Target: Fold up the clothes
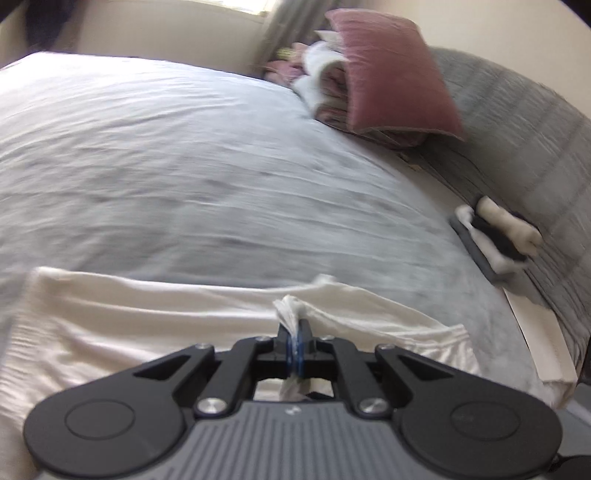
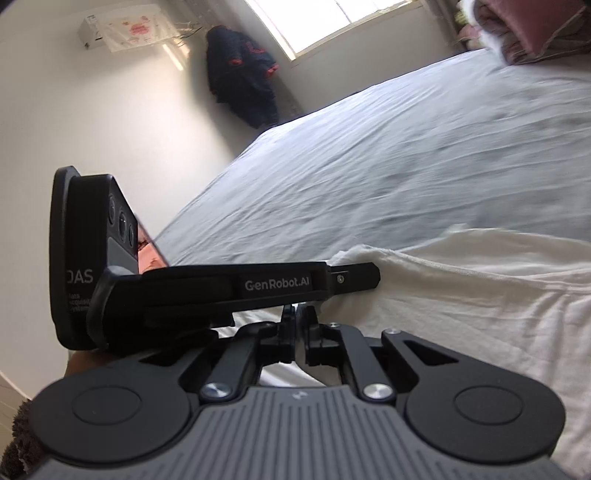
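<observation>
A white garment (image 1: 147,325) lies spread on the near part of a pale grey bed sheet (image 1: 184,166). My left gripper (image 1: 295,325) is shut on a bunched fold of it, and the cloth pokes up between the fingers. In the right wrist view the same garment (image 2: 461,295) stretches to the right. There the left gripper (image 2: 369,277) crosses in front, pinching the cloth's edge. My right gripper (image 2: 298,312) is shut just beneath it with a pale sliver of cloth between its fingers. Its tips are partly hidden.
A pink cushion (image 1: 391,74) and folded bedding lean on a grey headboard (image 1: 517,129) at the far right. A small pile of rolled items (image 1: 495,236) sits at the bed's right side. A dark jacket (image 2: 240,70) hangs in the room's corner beside a window (image 2: 351,22).
</observation>
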Motion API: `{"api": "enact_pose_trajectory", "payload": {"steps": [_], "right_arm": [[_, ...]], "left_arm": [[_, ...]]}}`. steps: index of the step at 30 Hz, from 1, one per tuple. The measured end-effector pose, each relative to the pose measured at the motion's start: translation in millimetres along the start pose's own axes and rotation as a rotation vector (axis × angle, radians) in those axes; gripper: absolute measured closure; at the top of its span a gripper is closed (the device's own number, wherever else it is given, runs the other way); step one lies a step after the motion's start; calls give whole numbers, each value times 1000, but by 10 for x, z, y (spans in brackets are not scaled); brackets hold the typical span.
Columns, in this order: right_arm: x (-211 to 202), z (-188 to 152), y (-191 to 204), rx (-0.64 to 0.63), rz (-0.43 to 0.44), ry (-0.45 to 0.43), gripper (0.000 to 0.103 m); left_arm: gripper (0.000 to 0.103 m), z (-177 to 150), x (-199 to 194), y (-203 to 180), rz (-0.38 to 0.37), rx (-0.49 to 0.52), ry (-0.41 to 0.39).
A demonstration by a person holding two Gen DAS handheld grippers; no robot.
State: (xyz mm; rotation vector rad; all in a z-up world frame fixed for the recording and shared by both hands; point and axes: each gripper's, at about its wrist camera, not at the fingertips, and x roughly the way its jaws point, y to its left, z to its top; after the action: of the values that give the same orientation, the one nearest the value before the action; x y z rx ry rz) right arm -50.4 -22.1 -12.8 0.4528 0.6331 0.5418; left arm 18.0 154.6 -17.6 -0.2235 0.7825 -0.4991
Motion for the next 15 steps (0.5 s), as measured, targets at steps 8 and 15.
{"api": "enact_pose_trajectory", "payload": {"steps": [8,15], "right_arm": [[628,-6,358,12,94,25,99],[911,-73,404,35,103,60,99]], "left_arm": [[100,88,-205,481,96,14,-59],[100,46,-211,750,75,-29,-54]]}}
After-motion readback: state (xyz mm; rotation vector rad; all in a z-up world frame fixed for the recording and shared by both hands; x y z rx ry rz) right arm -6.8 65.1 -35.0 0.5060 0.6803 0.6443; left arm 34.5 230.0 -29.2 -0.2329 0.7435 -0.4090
